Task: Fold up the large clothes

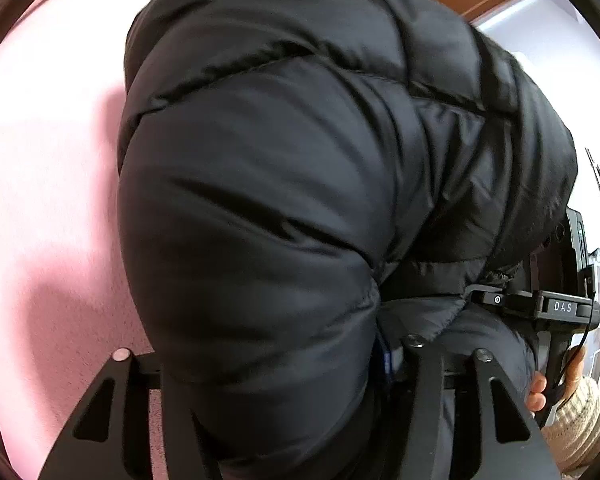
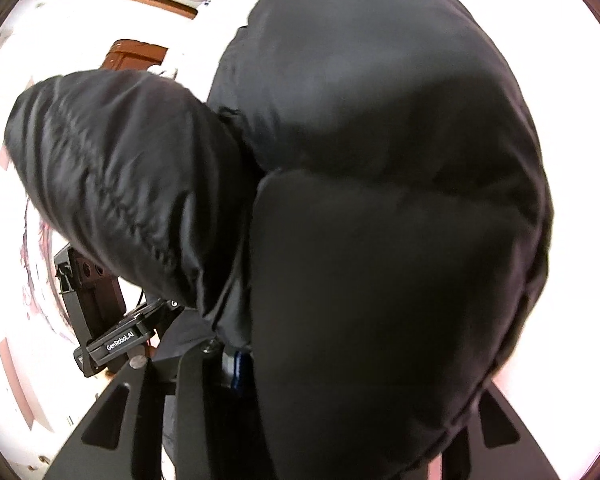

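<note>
one black puffer jacket [image 1: 300,168] fills the middle of both views, bulging over a pink surface [image 1: 40,160] at the left of the left wrist view. two grippers show. the left gripper [image 1: 304,354] has jacket padding bunched between its two fingers; whether the pads press it i cannot tell. the right gripper [image 2: 312,360] likewise straddles one fold, grip unclear. one hand [image 1: 540,394] in a knit cuff sits at lower right.

left gripper fingertips [image 1: 260,360]: buried under black puffer jacket [image 1: 300,180].
Jacket: cut off, 12 o'clock.
Right view: blurred.
</note>
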